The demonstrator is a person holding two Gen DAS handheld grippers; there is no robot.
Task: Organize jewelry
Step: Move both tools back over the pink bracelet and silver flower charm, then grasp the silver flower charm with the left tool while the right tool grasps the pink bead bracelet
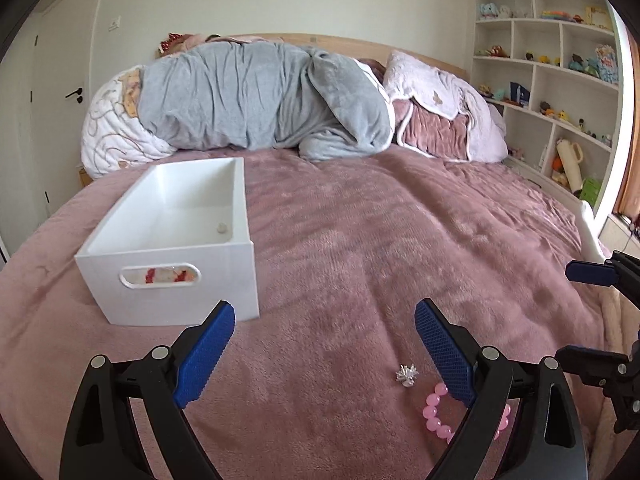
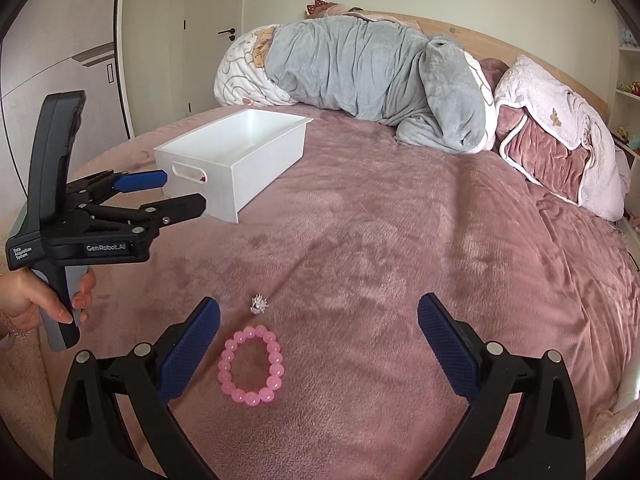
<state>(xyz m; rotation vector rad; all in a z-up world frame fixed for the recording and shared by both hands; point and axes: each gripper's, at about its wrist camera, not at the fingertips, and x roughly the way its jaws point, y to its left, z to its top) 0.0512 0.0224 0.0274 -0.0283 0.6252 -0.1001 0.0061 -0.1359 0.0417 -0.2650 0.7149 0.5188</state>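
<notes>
A pink bead bracelet (image 2: 251, 366) lies on the mauve bedspread, with a small silver brooch (image 2: 259, 304) just beyond it. Both show in the left wrist view, the bracelet (image 1: 436, 416) partly behind my finger and the brooch (image 1: 407, 375). A white box (image 1: 176, 236) stands on the bed; a small pale item (image 1: 221, 228) lies inside, and red pieces show through its handle slot. My left gripper (image 1: 325, 316) is open and empty, near the box; it also shows in the right wrist view (image 2: 182, 192). My right gripper (image 2: 319, 312) is open and empty over the bracelet.
A grey blanket (image 1: 264, 96) and pink quilts (image 1: 444, 120) are piled at the head of the bed. White shelves with toys (image 1: 552, 80) stand at the right. A door and wardrobes (image 2: 168, 40) are at the left.
</notes>
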